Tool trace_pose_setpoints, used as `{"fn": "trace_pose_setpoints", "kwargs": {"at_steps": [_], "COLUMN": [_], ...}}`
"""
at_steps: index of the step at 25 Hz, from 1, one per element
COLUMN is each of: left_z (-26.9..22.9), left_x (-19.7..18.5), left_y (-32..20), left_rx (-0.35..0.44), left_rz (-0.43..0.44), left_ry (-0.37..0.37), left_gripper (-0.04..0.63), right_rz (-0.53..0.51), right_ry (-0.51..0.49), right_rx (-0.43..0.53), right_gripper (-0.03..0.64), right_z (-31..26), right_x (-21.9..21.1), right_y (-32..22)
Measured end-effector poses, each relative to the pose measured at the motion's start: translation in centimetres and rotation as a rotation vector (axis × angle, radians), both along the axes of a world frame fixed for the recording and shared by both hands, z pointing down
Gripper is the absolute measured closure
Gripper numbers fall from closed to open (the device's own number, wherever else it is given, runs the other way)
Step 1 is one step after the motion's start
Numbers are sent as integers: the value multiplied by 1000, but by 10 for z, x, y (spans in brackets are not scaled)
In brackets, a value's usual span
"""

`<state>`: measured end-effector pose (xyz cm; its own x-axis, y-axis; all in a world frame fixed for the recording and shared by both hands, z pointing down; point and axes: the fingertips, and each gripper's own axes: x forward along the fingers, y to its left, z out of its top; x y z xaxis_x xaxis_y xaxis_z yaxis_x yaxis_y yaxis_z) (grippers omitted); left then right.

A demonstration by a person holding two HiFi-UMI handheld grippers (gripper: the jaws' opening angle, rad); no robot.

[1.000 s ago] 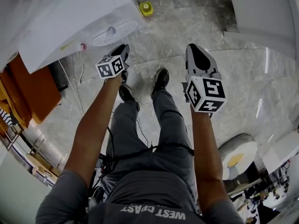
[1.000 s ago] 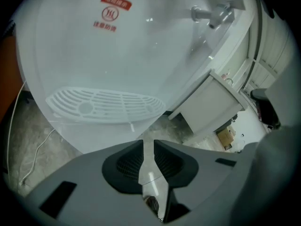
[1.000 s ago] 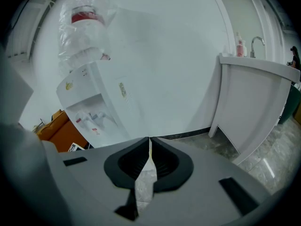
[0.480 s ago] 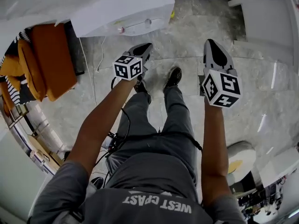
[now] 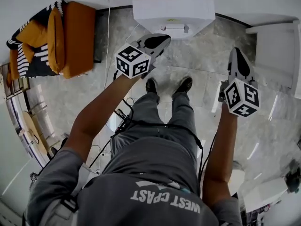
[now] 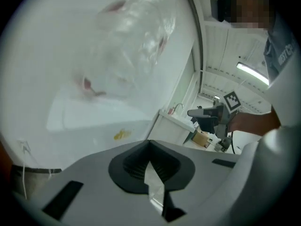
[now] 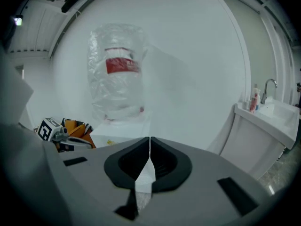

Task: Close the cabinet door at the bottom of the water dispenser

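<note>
The white water dispenser (image 5: 174, 11) stands at the top centre of the head view, seen from above; its bottom cabinet door does not show in any view. A crinkled clear water bottle (image 7: 117, 69) with a red label sits on top of it. My left gripper (image 5: 164, 38) is raised in front of the dispenser, shut with nothing between its jaws. My right gripper (image 5: 235, 54) hangs further right, also shut and empty. In the left gripper view the dispenser (image 6: 94, 79) fills the frame, blurred, and the right gripper (image 6: 207, 114) shows beside it.
An orange seat (image 5: 70, 36) with a striped cushion stands left of the dispenser. A white sink cabinet (image 7: 263, 126) with a tap is to the right. A cable (image 5: 107, 36) runs down the wall and over the marble floor. The person's shoes (image 5: 151, 85) stand in front of the dispenser.
Both grippers have risen, the left one more. The head view has swung so the dispenser has moved from the upper left to the top centre, and the orange seat now sits at the upper left.
</note>
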<state>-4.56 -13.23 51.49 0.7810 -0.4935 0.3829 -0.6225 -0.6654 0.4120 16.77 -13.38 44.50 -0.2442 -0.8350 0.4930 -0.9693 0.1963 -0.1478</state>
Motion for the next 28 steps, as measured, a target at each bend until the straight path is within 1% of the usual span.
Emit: {"fn": "trace_pose_setpoints", "kwargs": {"at_steps": [4, 6, 12, 16, 23, 28], "left_z": [-77, -112, -197, -254, -342, -387], "left_x": [-26, -40, -85, -108, -133, -147], "left_y": [0, 3, 12, 17, 32, 52], "left_rx": [127, 182, 310, 404, 589, 695], "left_rz": [-22, -40, -98, -127, -133, -118], "left_ry": [15, 9, -37, -45, -77, -131], "left_gripper": [580, 580, 580, 580, 580, 580], "right_rz": [-56, -86, -157, -185, -200, -243], "right_ry": [-3, -2, 12, 11, 10, 84], "right_rx": [52, 74, 155, 221, 346, 430], "right_gripper": [588, 588, 589, 589, 589, 589], "right_z": [-48, -70, -140, -187, -263, -304], "right_x": [-26, -39, -73, -86, -100, -113], "right_y": [8, 15, 31, 41, 56, 70]}}
